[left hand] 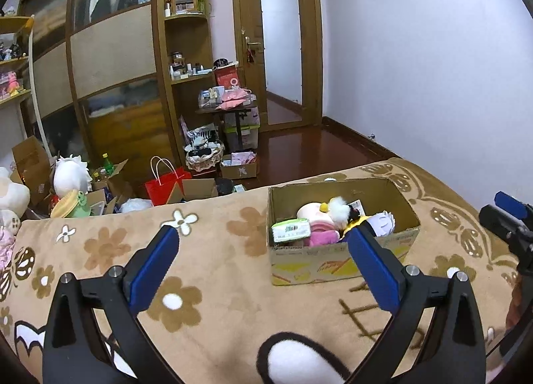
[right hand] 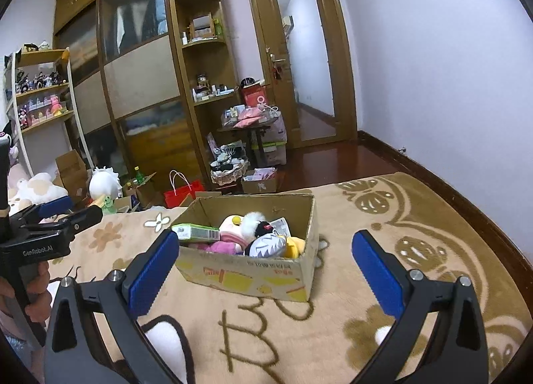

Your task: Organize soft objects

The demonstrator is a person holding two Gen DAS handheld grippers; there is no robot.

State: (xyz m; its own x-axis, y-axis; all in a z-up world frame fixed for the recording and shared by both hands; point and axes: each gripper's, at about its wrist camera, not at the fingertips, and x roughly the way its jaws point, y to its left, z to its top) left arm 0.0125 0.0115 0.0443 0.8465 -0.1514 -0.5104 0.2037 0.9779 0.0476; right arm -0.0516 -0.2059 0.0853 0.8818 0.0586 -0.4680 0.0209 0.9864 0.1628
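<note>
An open cardboard box (left hand: pixel 336 259) sits on a tan flowered blanket (left hand: pixel 213 250). It holds several soft toys: a pink plush (left hand: pixel 319 230), a white fluffy one (left hand: pixel 338 207), a grey-white one (left hand: pixel 384 222), and a green tissue pack (left hand: pixel 291 230). The box (right hand: pixel 253 277) also shows in the right wrist view with the same toys (right hand: pixel 233 234). My left gripper (left hand: pixel 263 260) is open and empty, just short of the box. My right gripper (right hand: pixel 266 267) is open and empty, straddling the box's near side.
The bed's far edge drops to a dark wooden floor (left hand: pixel 299 150). Beyond are a wardrobe (left hand: pixel 110 60), shelves, a red bag (left hand: pixel 166 184), boxes and plush toys (left hand: pixel 71 177). The right gripper appears at the left view's right edge (left hand: pixel 509 220); the left one at the right view's left edge (right hand: pixel 53 220).
</note>
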